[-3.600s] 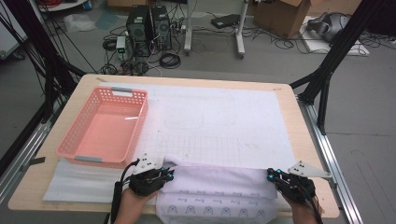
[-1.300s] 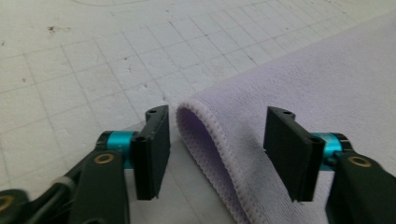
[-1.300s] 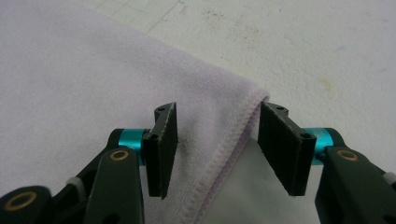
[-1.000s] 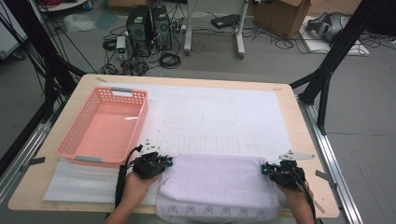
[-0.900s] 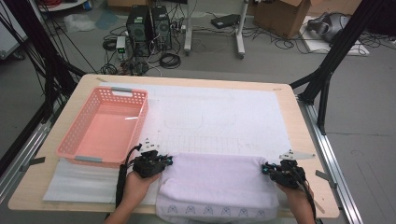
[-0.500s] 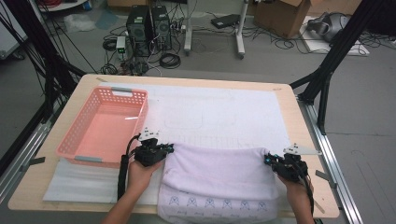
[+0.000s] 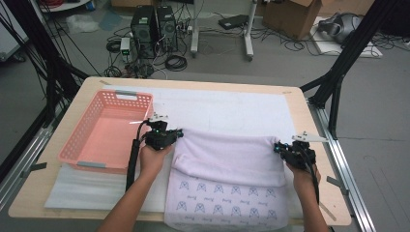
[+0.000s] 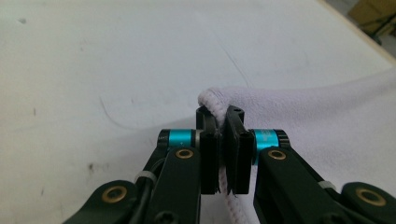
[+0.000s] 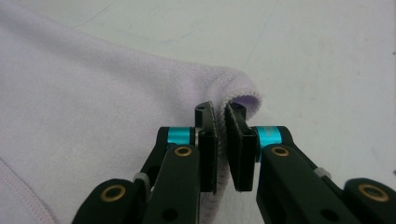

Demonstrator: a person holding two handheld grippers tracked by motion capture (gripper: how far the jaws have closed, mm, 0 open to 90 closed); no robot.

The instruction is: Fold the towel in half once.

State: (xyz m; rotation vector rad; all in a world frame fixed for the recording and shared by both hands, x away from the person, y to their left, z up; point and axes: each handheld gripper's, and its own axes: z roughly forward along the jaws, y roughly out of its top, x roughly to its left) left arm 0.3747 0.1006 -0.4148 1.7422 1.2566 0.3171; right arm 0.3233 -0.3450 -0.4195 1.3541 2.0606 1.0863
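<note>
We see the lilac towel (image 7: pixel 227 159) stretched between our grippers, its folded edge pinched at one corner by the left gripper (image 7: pixel 180 133) and at the other by the right gripper (image 7: pixel 275 147), above the white-padded surface (image 7: pixel 232 106), a pink basket (image 7: pixel 104 133) left of the left gripper.

Both hands carry the lilac towel's (image 7: pixel 227 154) folded edge toward twelve o'clock, left gripper (image 7: pixel 180 134) and right gripper (image 7: pixel 275 147) now farther up the table, patterned underside exposed.
</note>
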